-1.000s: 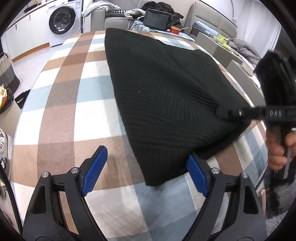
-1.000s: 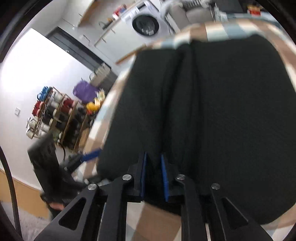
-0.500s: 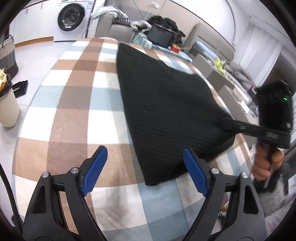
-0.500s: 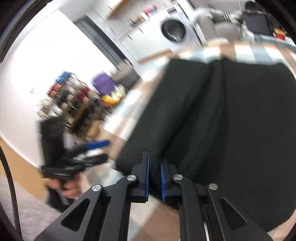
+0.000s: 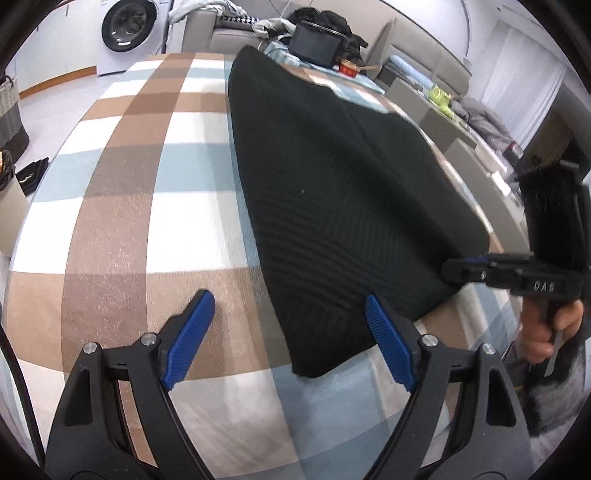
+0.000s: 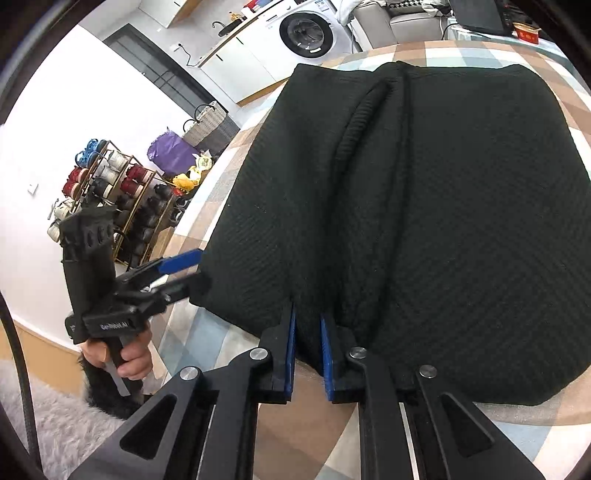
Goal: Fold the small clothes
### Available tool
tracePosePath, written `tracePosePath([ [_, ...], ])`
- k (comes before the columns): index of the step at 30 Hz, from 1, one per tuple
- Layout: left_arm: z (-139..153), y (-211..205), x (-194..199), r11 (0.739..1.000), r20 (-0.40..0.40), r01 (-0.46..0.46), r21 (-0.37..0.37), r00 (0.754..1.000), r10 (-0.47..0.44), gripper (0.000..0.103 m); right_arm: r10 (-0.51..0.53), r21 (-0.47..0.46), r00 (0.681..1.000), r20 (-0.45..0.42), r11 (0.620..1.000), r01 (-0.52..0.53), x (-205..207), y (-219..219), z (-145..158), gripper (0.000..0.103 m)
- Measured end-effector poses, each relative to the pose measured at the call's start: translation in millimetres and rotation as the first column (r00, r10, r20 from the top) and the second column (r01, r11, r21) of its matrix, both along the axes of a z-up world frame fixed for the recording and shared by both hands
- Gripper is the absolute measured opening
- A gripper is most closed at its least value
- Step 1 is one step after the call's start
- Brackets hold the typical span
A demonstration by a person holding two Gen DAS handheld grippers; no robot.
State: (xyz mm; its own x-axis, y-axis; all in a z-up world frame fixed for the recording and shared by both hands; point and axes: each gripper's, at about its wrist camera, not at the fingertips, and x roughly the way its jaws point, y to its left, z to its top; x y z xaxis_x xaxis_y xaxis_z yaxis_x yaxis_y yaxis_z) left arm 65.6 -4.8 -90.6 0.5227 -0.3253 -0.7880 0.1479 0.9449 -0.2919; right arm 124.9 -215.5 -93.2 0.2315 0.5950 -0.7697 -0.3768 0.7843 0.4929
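A black knit garment (image 5: 332, 184) lies folded on the checked tablecloth (image 5: 122, 206), with a lengthwise crease down its middle (image 6: 373, 122). My right gripper (image 6: 307, 332) pinches the garment's near edge: fabric fills the narrow gap between the blue pads, and the jaws are opening slightly. In the left wrist view this right gripper (image 5: 458, 269) sits at the garment's right edge. My left gripper (image 5: 291, 321) stands wide open low over the cloth, straddling the garment's near corner without touching it. The right wrist view shows the left gripper (image 6: 184, 271) just beside the garment's left corner.
The table's curved edge (image 6: 192, 236) drops to the floor on the left. A shoe rack (image 6: 110, 192), a woven basket (image 6: 210, 123) and a washing machine (image 6: 306, 31) stand beyond. A sofa with clothes (image 5: 280, 26) is behind the table. A grey rug (image 6: 55, 424) lies below.
The right gripper's pads drew closer on the garment's near edge. The left gripper moved in beside the garment's corner and stayed wide open. The garment has kept its place.
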Motion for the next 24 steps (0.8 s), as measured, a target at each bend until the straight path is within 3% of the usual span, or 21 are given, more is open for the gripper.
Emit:
tracePosePath([
  [2, -0.4, -4.6, -1.2, 0.997, -0.009, 0.010, 0.070, 1.000, -0.009, 0.082, 0.013, -0.016, 1.000, -0.003, 1.000, -0.013, -6.0, 0.4, 0.0, 0.012],
  [4, 0.9, -3.0, -2.3, 0.997, -0.008, 0.006, 0.072, 1.000, -0.005, 0.082, 0.028, 0.010, 0.999, 0.024, 1.000, -0.028, -7.1, 4.2, 11.2, 0.016],
  [7, 4.8, 3.8, -0.9, 1.000, -0.001, -0.010, 0.021, 1.000, 0.010, 0.082, -0.005, 0.091, 1.000, 0.023, 0.996, 0.003, 2.2, -2.4, 19.4, 0.042],
  [8, 6.1, 5.3, 0.6, 1.000, 0.004, -0.016, 0.012, 1.000, 0.016, 0.082, -0.030, 0.119, 0.999, 0.018, 0.993, 0.028, 8.3, -7.0, 18.0, 0.044],
  [12, 8.1, 7.6, 12.5, 0.999, 0.003, -0.047, -0.015, 0.999, 0.047, 0.082, -0.177, 0.207, 0.984, -0.022, 0.962, 0.177, 40.5, -17.6, 13.4, 0.044],
  [14, 5.9, 5.2, 16.0, 0.999, -0.002, -0.049, -0.010, 0.999, 0.049, 0.082, -0.214, 0.201, 0.977, -0.016, 0.956, 0.213, 60.3, -15.1, 10.4, 0.044],
  [19, -0.9, -3.6, 14.7, 0.999, -0.011, -0.008, 0.043, 1.000, 0.009, 0.082, -0.229, 0.156, 0.972, -0.046, 0.960, 0.233, 112.4, 5.1, -3.2, 0.042],
  [21, -1.3, -2.7, 14.1, 0.999, -0.014, -0.001, 0.037, 1.000, 0.002, 0.082, -0.222, 0.133, 0.974, -0.036, 0.965, 0.225, 128.2, 14.4, -7.3, 0.033],
  [23, -1.2, -1.3, 14.6, 1.000, -0.017, -0.002, 0.027, 1.000, 0.003, 0.082, -0.212, 0.101, 0.977, -0.029, 0.972, 0.214, 140.6, 21.9, -9.1, 0.007],
  [24, -1.1, -2.0, 15.0, 1.000, -0.019, -0.002, 0.030, 1.000, 0.002, 0.082, -0.200, 0.097, 0.980, -0.009, 0.975, 0.200, 143.4, 24.9, -4.5, 0.007],
])
